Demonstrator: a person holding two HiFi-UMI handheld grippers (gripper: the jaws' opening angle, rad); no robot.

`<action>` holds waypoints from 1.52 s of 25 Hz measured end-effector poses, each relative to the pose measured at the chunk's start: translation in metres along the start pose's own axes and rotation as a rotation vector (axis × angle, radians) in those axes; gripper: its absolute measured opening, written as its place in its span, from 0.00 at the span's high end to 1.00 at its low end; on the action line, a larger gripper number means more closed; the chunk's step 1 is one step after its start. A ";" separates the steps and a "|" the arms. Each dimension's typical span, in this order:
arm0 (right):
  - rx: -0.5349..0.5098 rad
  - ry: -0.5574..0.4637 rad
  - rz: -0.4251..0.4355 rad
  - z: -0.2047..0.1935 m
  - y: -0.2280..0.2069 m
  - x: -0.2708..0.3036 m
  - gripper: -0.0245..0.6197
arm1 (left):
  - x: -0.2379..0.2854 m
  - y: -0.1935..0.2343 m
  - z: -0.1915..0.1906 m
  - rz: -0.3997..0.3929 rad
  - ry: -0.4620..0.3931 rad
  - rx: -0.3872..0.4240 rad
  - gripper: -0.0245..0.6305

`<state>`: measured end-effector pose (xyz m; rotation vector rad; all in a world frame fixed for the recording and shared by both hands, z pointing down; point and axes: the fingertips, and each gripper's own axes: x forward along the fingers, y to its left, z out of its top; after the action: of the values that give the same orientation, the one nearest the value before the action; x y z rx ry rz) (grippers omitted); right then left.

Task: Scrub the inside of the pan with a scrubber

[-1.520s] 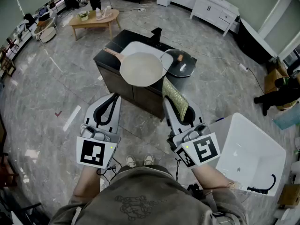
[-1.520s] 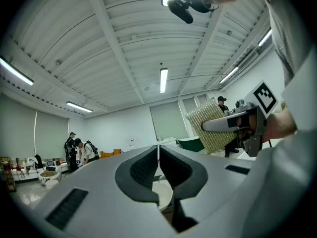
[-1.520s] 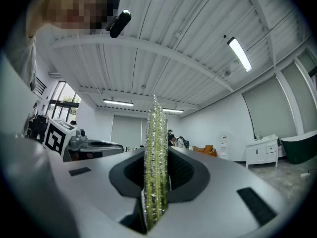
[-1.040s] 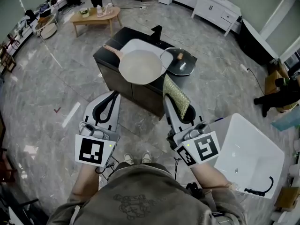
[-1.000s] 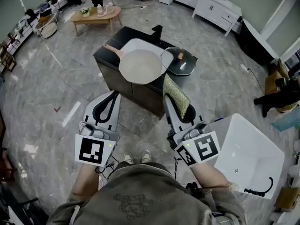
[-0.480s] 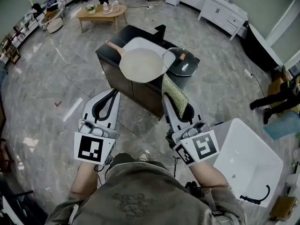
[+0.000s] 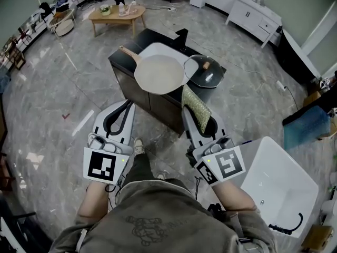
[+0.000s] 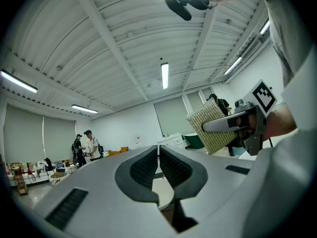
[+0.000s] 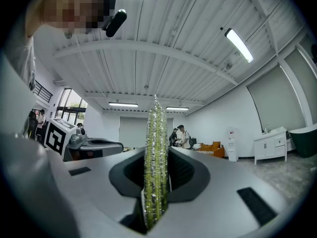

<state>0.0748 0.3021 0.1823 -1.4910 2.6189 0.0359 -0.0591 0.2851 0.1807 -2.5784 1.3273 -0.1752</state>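
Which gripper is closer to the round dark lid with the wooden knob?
Right. The right gripper, shut on a green mesh scrubber, is just short of the round dark lid. The left gripper, shut and empty, is farther off, nearer the cream pan.

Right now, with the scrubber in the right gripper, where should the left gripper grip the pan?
Probably the handle: it sticks out from the pan toward the far left, clear of the lid. The shut, empty left gripper would open and come in from the left, across the handle.
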 end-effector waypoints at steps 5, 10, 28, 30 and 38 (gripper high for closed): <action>-0.005 0.012 -0.009 -0.009 -0.010 0.012 0.84 | 0.012 0.009 -0.007 0.004 -0.003 -0.005 0.93; -0.006 0.024 -0.010 -0.018 -0.021 0.031 0.84 | 0.030 0.024 -0.017 0.010 -0.001 -0.009 0.93; 0.016 0.111 -0.029 -0.062 -0.062 0.154 0.85 | 0.120 0.124 -0.066 -0.002 0.057 -0.035 0.93; 0.022 0.124 -0.039 -0.066 -0.068 0.171 0.84 | 0.133 0.139 -0.071 -0.013 0.064 -0.038 0.93; 0.037 0.154 -0.090 -0.077 -0.093 0.246 0.85 | 0.191 0.197 -0.090 -0.076 0.080 -0.045 0.93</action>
<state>0.0226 0.0379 0.2320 -1.6590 2.6487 -0.1416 -0.1225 0.0055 0.2154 -2.6881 1.2743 -0.2672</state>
